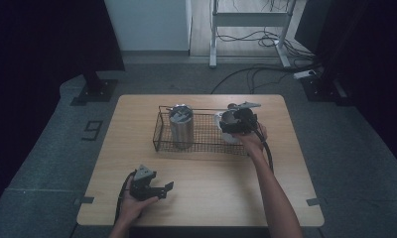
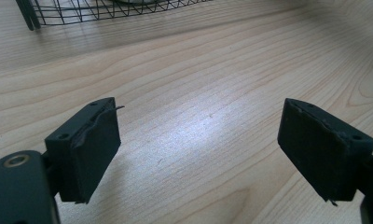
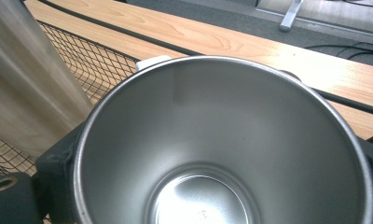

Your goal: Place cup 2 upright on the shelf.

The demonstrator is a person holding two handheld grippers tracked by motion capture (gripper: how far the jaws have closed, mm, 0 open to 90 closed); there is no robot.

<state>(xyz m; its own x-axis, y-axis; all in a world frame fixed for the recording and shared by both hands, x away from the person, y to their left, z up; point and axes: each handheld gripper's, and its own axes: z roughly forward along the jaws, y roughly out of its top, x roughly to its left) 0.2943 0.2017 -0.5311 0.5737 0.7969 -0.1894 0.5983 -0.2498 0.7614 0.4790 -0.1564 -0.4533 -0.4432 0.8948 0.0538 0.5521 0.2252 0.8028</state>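
Right gripper point(image 1: 234, 124) clamping white cup point(image 1: 227, 130) at wire basket's point(image 1: 162, 130) right end, beside steel tumbler point(image 1: 181, 126). I'm keeping cup upright, lowering slowly. Left gripper point(image 1: 163, 190) idling open, empty, nearer me than basket.

Left gripper point(image 1: 162, 191) agape — right gripper point(image 1: 239, 120) clamped
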